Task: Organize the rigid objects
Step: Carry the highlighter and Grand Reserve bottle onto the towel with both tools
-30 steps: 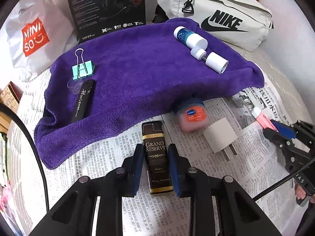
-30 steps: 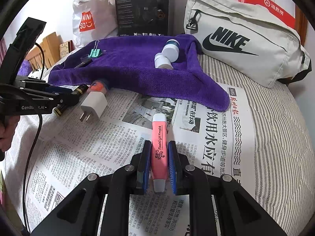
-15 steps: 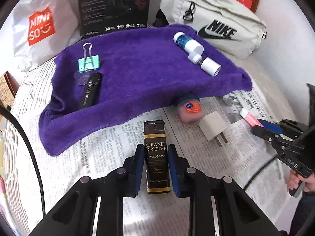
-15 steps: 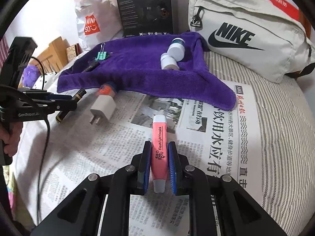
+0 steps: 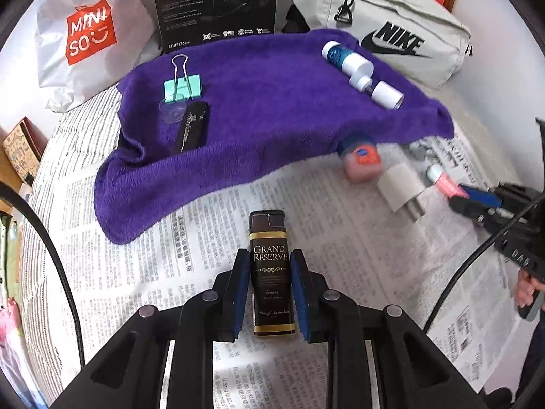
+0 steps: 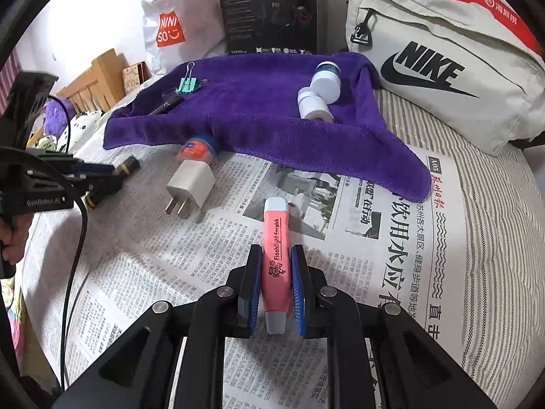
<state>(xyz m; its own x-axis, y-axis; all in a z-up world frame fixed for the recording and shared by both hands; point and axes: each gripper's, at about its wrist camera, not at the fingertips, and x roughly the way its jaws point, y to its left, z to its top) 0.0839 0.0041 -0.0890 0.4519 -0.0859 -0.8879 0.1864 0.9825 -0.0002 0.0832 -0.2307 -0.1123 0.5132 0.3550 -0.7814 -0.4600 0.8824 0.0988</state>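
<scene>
My left gripper (image 5: 270, 262) is shut on a dark brown "Grand Reserve" lighter (image 5: 270, 272), held above the newspaper. My right gripper (image 6: 276, 259) is shut on a pink flashlight earpick (image 6: 276, 255), also off the paper. On the purple towel (image 5: 272, 109) lie a green binder clip (image 5: 183, 85), a black case (image 5: 190, 129), a clear cap, and two white bottles (image 5: 361, 71). A small orange jar (image 5: 361, 163) and a white charger plug (image 5: 402, 191) lie on the newspaper by the towel's front edge.
A Nike bag (image 6: 442, 78) lies at the back right, a black box (image 5: 214, 3) and a Miniso bag (image 5: 88, 30) at the back. Newspaper (image 6: 391, 238) covers the striped bed in front of the towel. Wooden furniture (image 6: 98, 81) stands at the left.
Both grippers have risen and drawn back from the towel with their objects still held. The things on the towel have not moved.
</scene>
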